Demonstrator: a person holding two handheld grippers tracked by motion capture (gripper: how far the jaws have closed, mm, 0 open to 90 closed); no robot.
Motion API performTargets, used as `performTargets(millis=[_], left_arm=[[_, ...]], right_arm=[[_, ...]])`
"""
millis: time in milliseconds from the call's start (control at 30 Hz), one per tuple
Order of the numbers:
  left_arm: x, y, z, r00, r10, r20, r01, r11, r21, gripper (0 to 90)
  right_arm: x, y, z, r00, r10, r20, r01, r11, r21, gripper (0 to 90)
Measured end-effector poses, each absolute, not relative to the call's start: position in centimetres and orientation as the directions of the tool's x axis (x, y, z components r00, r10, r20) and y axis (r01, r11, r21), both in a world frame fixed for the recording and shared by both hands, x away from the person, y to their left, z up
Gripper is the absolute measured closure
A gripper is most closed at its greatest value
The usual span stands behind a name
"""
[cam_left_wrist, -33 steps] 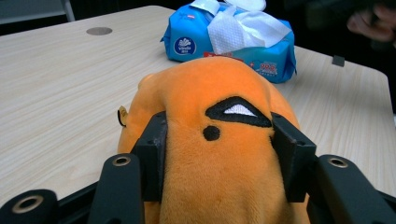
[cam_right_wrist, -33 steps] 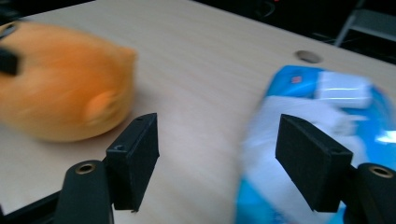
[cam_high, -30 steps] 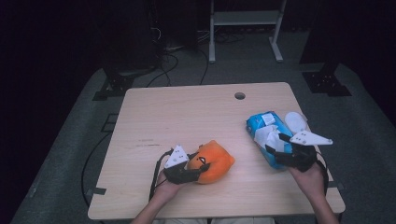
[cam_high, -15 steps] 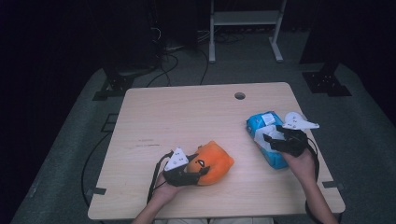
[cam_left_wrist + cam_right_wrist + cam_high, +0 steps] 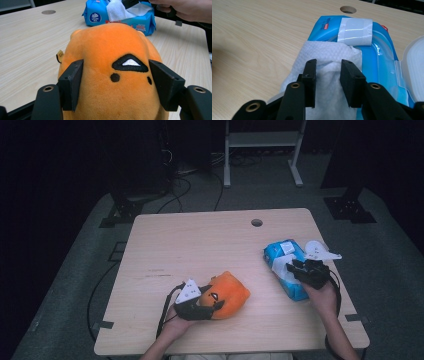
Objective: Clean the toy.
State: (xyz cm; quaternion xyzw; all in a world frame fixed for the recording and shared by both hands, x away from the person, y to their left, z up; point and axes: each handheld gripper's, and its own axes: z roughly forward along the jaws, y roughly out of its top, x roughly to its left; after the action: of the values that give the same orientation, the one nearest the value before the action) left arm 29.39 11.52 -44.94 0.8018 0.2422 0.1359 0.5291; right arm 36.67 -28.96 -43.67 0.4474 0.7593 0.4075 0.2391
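I am loosening my left gripper [image 5: 117,82], its fingers flanking the orange plush toy [image 5: 227,295] at lower centre. My right gripper [image 5: 328,75] is closing its fingers around the white wipe [image 5: 329,62] atop the blue pack [image 5: 285,270], right of the worktop [image 5: 200,245].

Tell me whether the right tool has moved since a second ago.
Yes. In the high view the right tool has shifted left from the table's right edge onto the blue wipes pack, jaws just closing around the white wipe.
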Motion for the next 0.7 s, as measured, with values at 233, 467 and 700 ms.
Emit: performTargets(millis=[233,467,700], left_arm=[[29.4,11.6,-44.9,0.846,0.532,-0.035,0.244,-0.328,0.913,30.9],[29.4,11.6,-45.0,0.845,0.534,-0.039,0.246,-0.324,0.913,30.0],[29.4,11.6,-45.0,0.845,0.534,-0.036,0.245,-0.326,0.913,29.5]], right_arm=[[36.5,-29.0,-43.4,-0.494,0.869,0.003,0.484,0.273,0.832,79.7],[36.5,-29.6,-43.3,-0.485,0.875,0.016,0.492,0.258,0.831,87.6],[36.2,-29.9,-42.8,-0.487,0.871,0.071,0.489,0.204,0.848,88.7]])
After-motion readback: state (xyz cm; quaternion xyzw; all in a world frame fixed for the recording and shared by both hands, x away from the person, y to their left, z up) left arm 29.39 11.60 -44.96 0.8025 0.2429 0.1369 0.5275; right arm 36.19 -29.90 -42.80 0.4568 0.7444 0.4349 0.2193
